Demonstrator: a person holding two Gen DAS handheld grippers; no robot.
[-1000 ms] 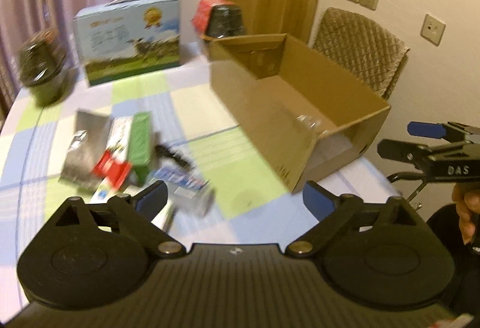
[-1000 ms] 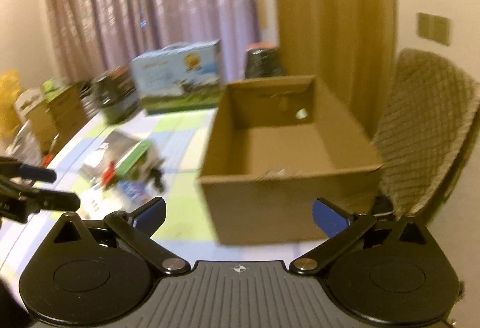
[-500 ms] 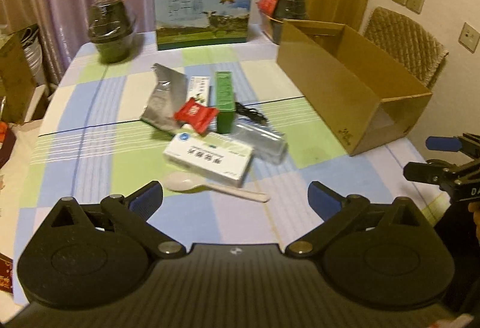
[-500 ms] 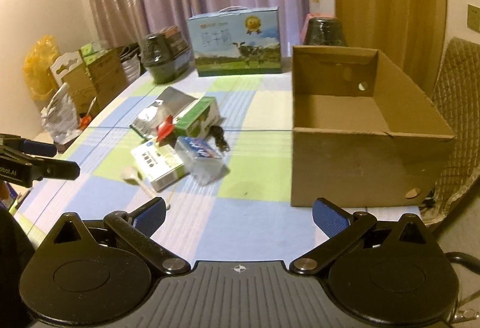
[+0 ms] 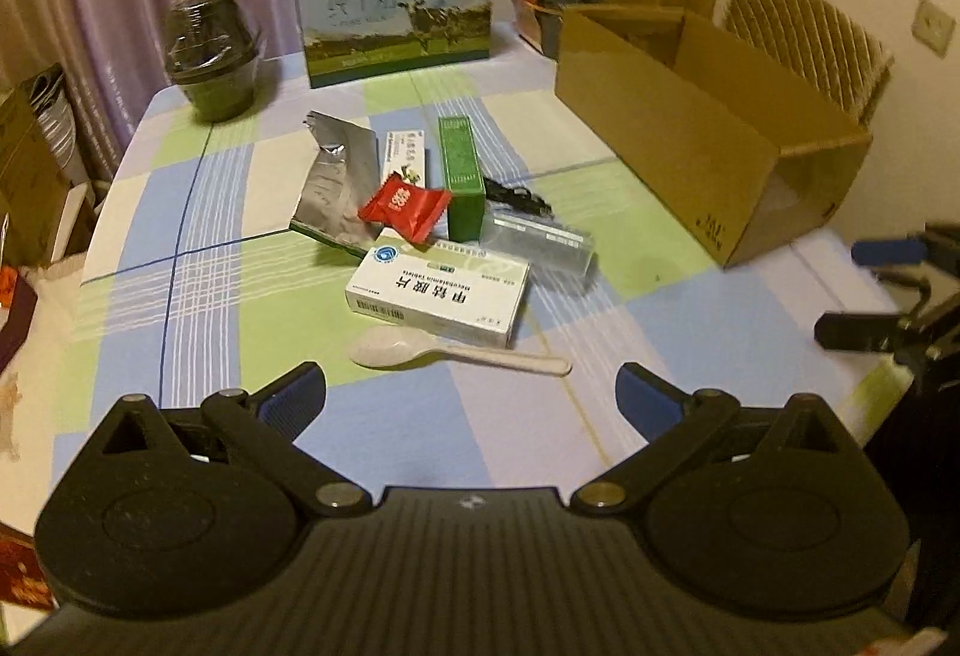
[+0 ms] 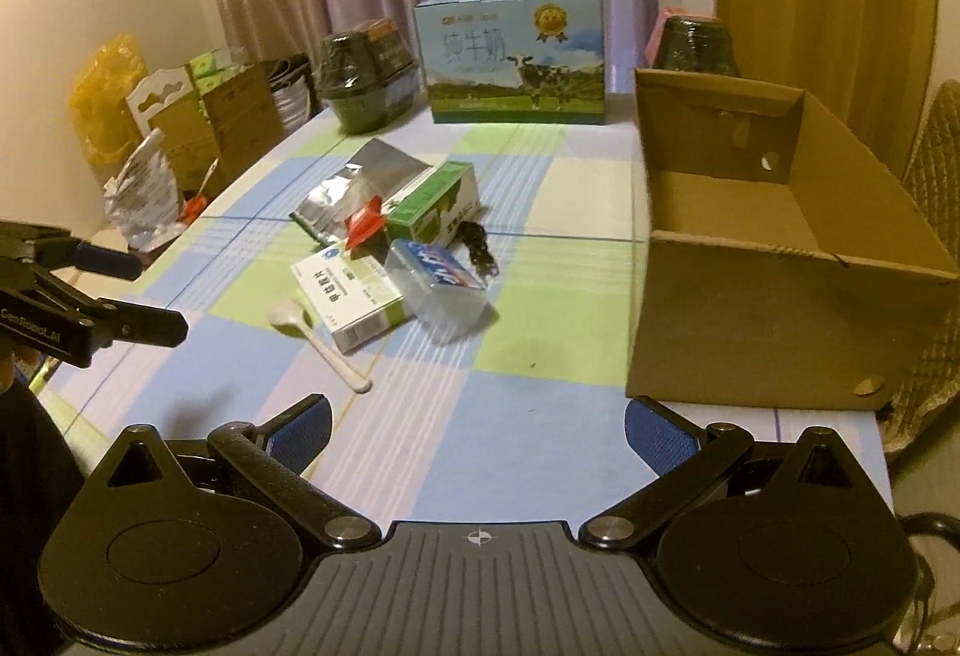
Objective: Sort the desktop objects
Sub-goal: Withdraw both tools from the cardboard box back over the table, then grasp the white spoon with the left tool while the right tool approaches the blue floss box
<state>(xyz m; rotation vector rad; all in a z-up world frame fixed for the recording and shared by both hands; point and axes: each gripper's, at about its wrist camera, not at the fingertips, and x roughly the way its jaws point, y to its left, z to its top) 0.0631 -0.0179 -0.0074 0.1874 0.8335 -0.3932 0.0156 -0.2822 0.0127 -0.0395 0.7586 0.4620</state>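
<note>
A pile of small items lies mid-table: a white medicine box [image 5: 441, 294] [image 6: 348, 302], a white plastic spoon [image 5: 444, 350] [image 6: 318, 335], a clear plastic case [image 5: 540, 242] [image 6: 441, 284], a green box [image 5: 461, 176] [image 6: 432, 203], a red packet [image 5: 405, 205], a silver foil bag [image 5: 333, 188] [image 6: 360, 179] and a black cable [image 6: 477, 242]. An open cardboard box [image 5: 708, 134] [image 6: 774, 260] stands to the right. My left gripper [image 5: 471, 395] is open and empty near the table's front edge, short of the spoon. My right gripper [image 6: 477, 428] is open and empty, also near the front edge.
A blue milk carton box [image 5: 396, 5] and dark wrapped bowls [image 5: 213, 50] stand at the table's far side. A padded chair [image 5: 810, 38] sits behind the cardboard box. Boxes and bags [image 6: 180, 128] crowd the floor left of the table.
Both views have swung left from the cardboard box to the item pile and steadied. Both grippers have stayed open and empty.
</note>
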